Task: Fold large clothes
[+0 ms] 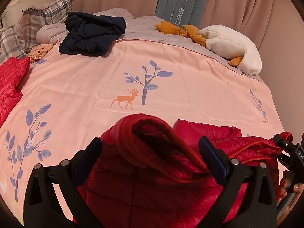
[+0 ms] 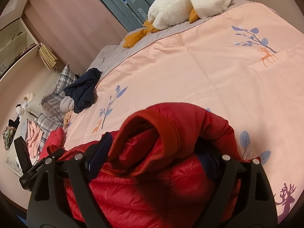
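A red quilted puffer jacket (image 1: 152, 180) lies bunched on the pink bedcover (image 1: 171, 76) at the near edge, a cuffed sleeve or hood opening (image 1: 150, 131) curled on top. My left gripper (image 1: 151, 146) stands open and wide, with the jacket's bulk between its fingers. In the right wrist view the same jacket (image 2: 133, 190) fills the space in my right gripper (image 2: 155, 146), which is open. Its left finger (image 2: 100, 150) shows, and red fabric drapes over the right one. The right gripper's body (image 1: 290, 150) and a hand (image 1: 288, 188) show at the right edge.
A crumpled navy garment (image 1: 91, 36) lies far left on the bed, a white goose plush (image 1: 231, 47) far right, plaid pillows (image 1: 38, 17) at the head. More red quilted fabric (image 1: 9, 83) sits at the left edge. Pink curtains hang behind.
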{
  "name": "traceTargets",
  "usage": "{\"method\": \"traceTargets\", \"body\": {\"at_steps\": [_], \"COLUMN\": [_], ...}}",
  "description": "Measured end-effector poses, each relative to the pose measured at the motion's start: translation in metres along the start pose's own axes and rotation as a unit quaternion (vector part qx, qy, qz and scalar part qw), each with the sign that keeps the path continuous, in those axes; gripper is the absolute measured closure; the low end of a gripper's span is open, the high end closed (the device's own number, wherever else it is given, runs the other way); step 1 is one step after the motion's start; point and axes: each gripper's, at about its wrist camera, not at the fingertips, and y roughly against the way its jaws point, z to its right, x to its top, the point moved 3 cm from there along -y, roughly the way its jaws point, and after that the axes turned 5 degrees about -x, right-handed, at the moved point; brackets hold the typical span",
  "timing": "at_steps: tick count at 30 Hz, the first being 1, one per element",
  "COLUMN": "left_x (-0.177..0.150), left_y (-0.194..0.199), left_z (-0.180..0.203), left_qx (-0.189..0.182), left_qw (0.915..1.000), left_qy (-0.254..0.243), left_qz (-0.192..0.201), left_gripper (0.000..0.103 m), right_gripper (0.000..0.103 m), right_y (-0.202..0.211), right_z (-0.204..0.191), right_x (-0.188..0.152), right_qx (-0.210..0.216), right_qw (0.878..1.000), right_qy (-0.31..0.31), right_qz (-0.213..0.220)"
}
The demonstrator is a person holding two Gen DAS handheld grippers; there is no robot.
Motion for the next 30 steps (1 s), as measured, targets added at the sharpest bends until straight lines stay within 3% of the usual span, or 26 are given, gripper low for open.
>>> {"method": "traceTargets", "body": {"at_steps": [30], "left_x": [0.014], "left_y": [0.004], "left_z": [-0.010], "left_qx": [0.020], "left_qw": [0.9995], "left_qy": [0.002], "left_qz": [0.024], "left_gripper": [0.001], "right_gripper": [0.010], "right_y": [-0.001], "right_z": [0.004], "right_x": [0.010], "right_qx": [-0.013], "right_qw": [1.000], "right_qy": [-0.013], "right_qz": [0.014]}}
